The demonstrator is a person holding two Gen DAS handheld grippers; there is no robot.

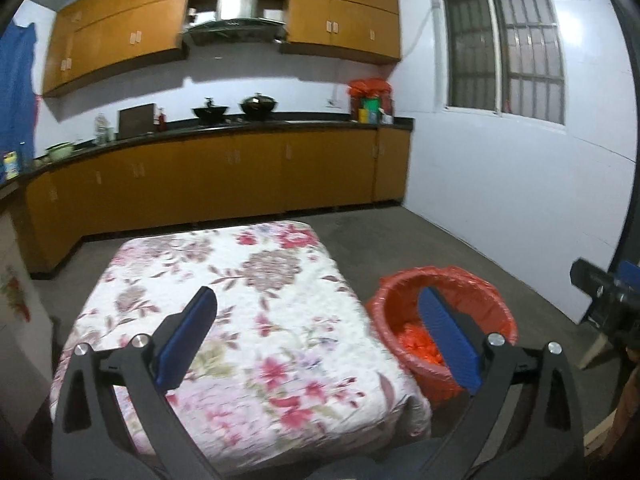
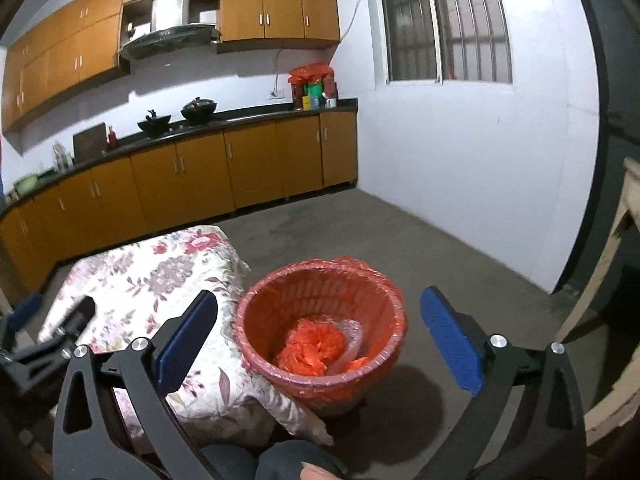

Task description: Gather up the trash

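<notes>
- Beside the floral-covered worktop [image 2: 132, 280] stands the red bin [image 2: 320, 332], on the concrete floor [image 2: 360, 232], its rim touching or nearly touching the draped cloth; I judge it sits there so trash can go from the worktop straight into it with a short sideways move
- A thin red liner bag [image 2: 352, 268] is pulled over the bin's rim, probably so the contents can be lifted out together later
- Inside the bin lies crumpled red plastic [image 2: 312, 348] with something pale and clear beside it; these look like trash already collected
- Neither view shows any loose trash on the floral cloth, though its near edge is hidden behind the gripper frames, so I cannot say the surface is clean
- Right gripper [image 2: 320, 332] hovers above and in front of the bin with its blue fingers [image 2: 448, 340] spread wide and nothing between them; the bin's mouth shows squarely in the gap, well below the pads
- Left gripper [image 1: 316, 332] is over the worktop, fingers [image 1: 188, 336] equally wide and empty; one pad shows against the cloth, the other against the bin [image 1: 400, 304], which lies to its right
- Seen from the right wrist, the left gripper appears at the far left edge above the cloth, well apart from the bin
- Judging by the empty fingers and filled bin, collecting is far along or finished
</notes>
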